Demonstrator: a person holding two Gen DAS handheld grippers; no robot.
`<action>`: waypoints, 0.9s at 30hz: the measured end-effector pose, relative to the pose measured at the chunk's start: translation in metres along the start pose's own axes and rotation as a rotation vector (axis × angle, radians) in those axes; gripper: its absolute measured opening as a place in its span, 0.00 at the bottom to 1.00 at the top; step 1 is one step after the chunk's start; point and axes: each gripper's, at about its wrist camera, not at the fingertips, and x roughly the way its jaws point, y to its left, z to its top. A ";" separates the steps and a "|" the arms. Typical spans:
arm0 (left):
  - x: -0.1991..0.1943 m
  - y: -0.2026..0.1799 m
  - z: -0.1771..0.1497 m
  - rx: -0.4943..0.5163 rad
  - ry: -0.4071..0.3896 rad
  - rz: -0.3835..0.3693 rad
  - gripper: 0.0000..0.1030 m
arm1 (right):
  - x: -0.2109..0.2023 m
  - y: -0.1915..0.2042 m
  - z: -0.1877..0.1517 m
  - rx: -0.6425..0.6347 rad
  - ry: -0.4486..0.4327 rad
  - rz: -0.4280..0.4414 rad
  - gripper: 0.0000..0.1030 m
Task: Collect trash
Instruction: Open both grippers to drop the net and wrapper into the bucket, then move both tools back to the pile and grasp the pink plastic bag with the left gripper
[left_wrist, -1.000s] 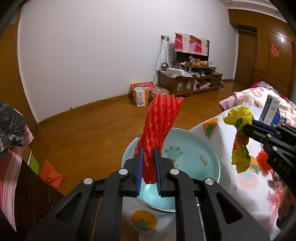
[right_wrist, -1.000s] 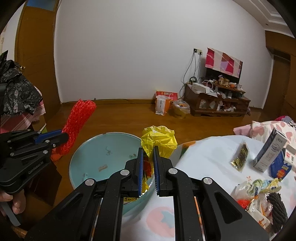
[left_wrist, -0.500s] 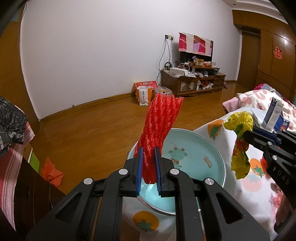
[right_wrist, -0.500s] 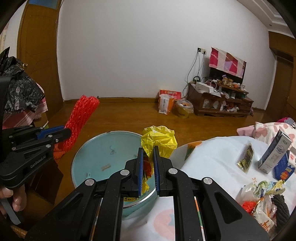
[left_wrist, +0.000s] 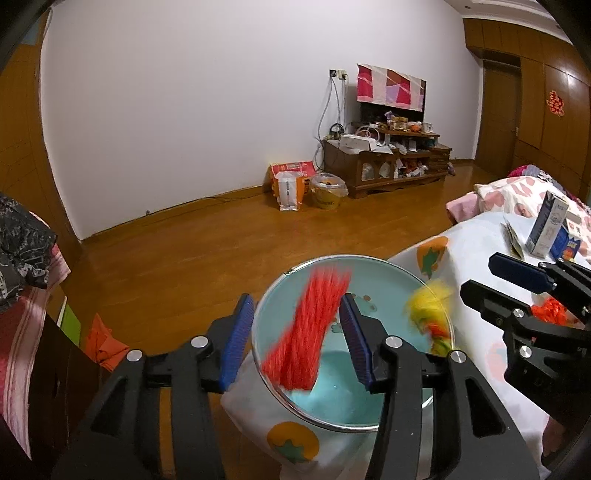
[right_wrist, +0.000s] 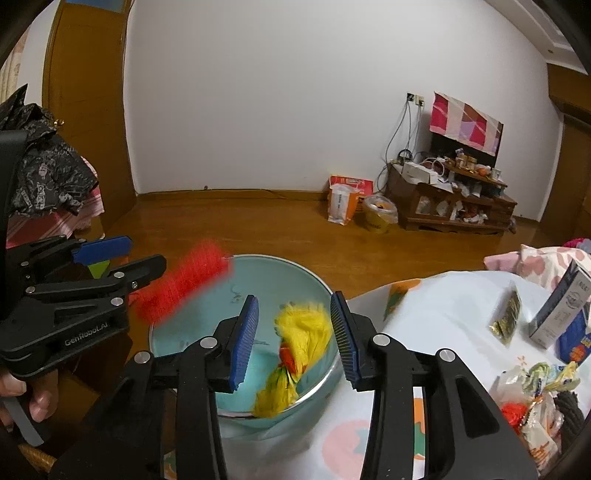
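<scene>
Both grippers, left (left_wrist: 297, 338) and right (right_wrist: 293, 334), gape over the basin (right_wrist: 314, 280) beside table litter (right_wrist: 535, 380).

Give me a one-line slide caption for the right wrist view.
Open right gripper above the yellow wrapper over the blue basin.

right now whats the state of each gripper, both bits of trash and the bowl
left gripper: open, over the bowl
right gripper: open, over the bowl
red foam net: loose, motion-blurred, above the bowl
yellow wrapper: loose, blurred, at the bowl
teal bowl: upright on the table edge
</scene>
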 end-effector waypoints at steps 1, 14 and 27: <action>0.000 0.000 -0.001 0.000 0.002 -0.001 0.48 | 0.000 -0.001 -0.001 0.004 0.002 -0.002 0.39; -0.002 -0.016 -0.010 0.023 0.029 -0.043 0.63 | -0.048 -0.037 -0.014 0.071 -0.012 -0.100 0.47; -0.025 -0.104 -0.048 0.183 0.102 -0.224 0.65 | -0.175 -0.152 -0.136 0.316 0.027 -0.424 0.52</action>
